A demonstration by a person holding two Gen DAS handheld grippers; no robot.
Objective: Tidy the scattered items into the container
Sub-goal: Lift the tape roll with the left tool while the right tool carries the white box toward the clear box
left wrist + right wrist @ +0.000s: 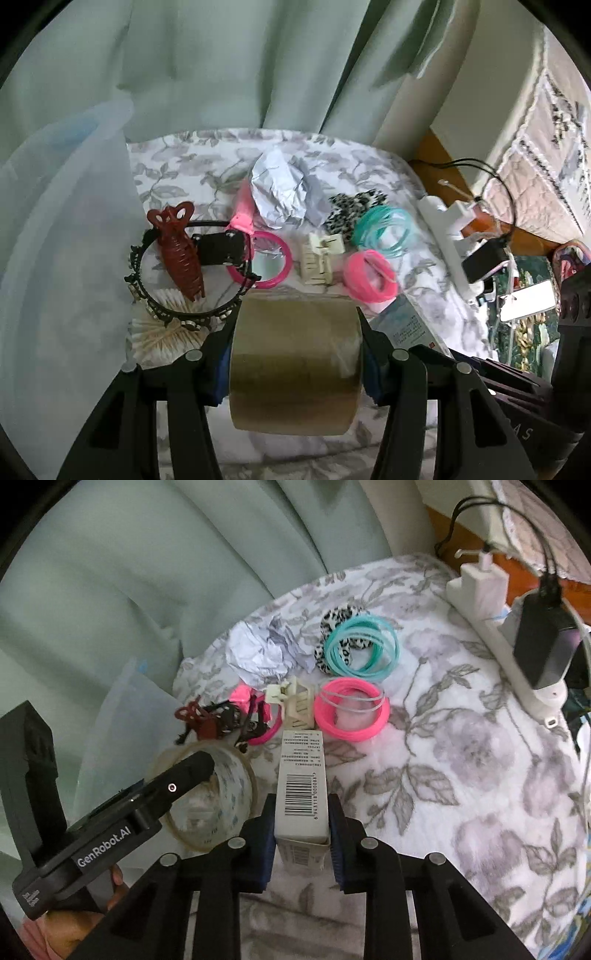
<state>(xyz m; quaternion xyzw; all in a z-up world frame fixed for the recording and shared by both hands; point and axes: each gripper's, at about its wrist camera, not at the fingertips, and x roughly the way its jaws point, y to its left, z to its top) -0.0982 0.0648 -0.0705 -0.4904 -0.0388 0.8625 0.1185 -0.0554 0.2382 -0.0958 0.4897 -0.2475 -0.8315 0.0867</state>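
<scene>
Left gripper (295,365) clamped on a load, right gripper (302,834) likewise, both angled downward

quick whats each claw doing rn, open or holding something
Left claw: closed on the roll of brown packing tape.
Right claw: closed on the small white barcoded box.

Soft, dim daylight is filtering through the pale green curtain (229,62) at twelve o'clock, leaving both views flat and slightly grey. Shadows are falling faintly and without hard edges across the floral cloth (461,746). Fisheye distortion is bending lines toward the rims, and black vignetting is closing in at the corners. A small glare patch is glowing on the phone screen (526,300) at three o'clock. Fine detail is smearing slightly throughout, most near the edges.
</scene>
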